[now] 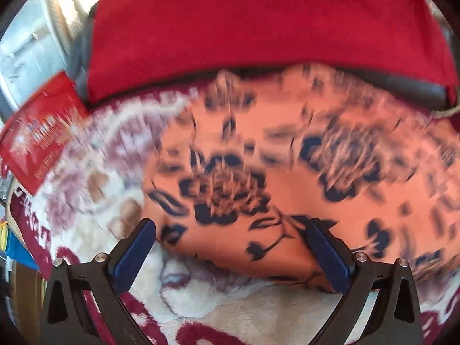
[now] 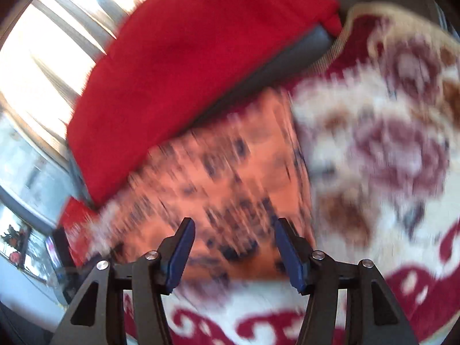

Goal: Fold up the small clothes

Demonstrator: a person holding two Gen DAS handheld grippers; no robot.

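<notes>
A salmon-orange garment with a dark floral print (image 1: 287, 158) lies flat on a cream and maroon patterned blanket (image 1: 230, 296). My left gripper (image 1: 230, 235) is open, its blue pads (image 1: 135, 256) spread wide over the garment's near edge. The garment also shows in the right wrist view (image 2: 230, 178), blurred by motion. My right gripper (image 2: 234, 235) is open above the garment's near edge, holding nothing.
A red cushion (image 1: 258, 20) over a grey seat edge (image 1: 402, 86) borders the garment at the back; the cushion also shows in the right wrist view (image 2: 187, 66). A red packet (image 1: 40, 132) lies on the blanket at the left. Bright windows (image 2: 43, 43) are behind.
</notes>
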